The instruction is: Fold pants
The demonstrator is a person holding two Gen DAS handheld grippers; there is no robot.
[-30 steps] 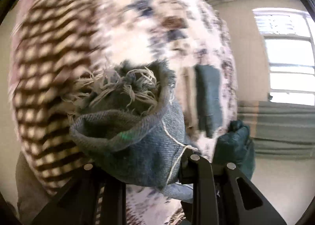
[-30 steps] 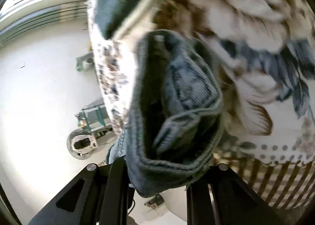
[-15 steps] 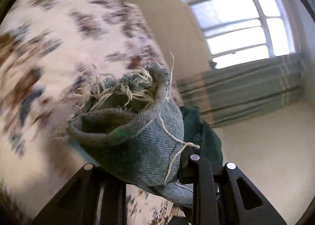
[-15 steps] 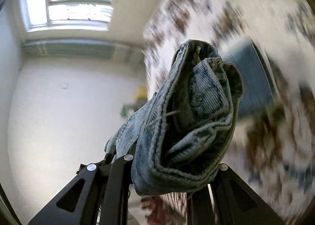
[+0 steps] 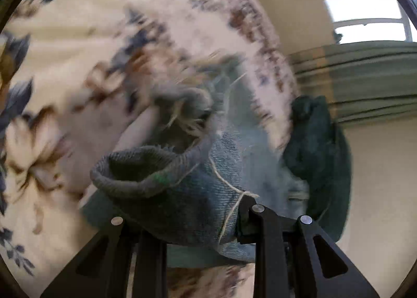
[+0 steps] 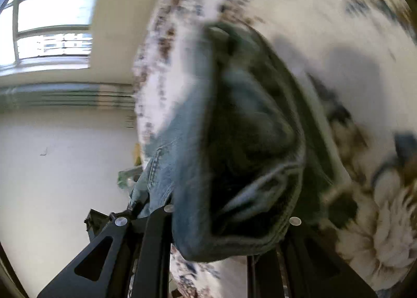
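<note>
The pants are blue denim jeans. In the left wrist view my left gripper (image 5: 203, 217) is shut on a frayed leg cuff of the jeans (image 5: 169, 180), bunched between the fingers above the floral cloth. In the right wrist view my right gripper (image 6: 226, 222) is shut on a thick folded bunch of the jeans (image 6: 247, 157), with lighter denim (image 6: 179, 147) trailing away to the left. Both views are motion blurred.
A floral patterned cloth (image 5: 78, 50) covers the surface below; it also shows in the right wrist view (image 6: 338, 24). A dark green garment (image 5: 318, 157) hangs right of the left gripper. A window (image 6: 52, 24) and pale wall lie behind.
Both grippers, still holding the jeans, have swung back down toward the floral cloth after lifting and tilting toward the window. The denim now lies closer to the cloth.
</note>
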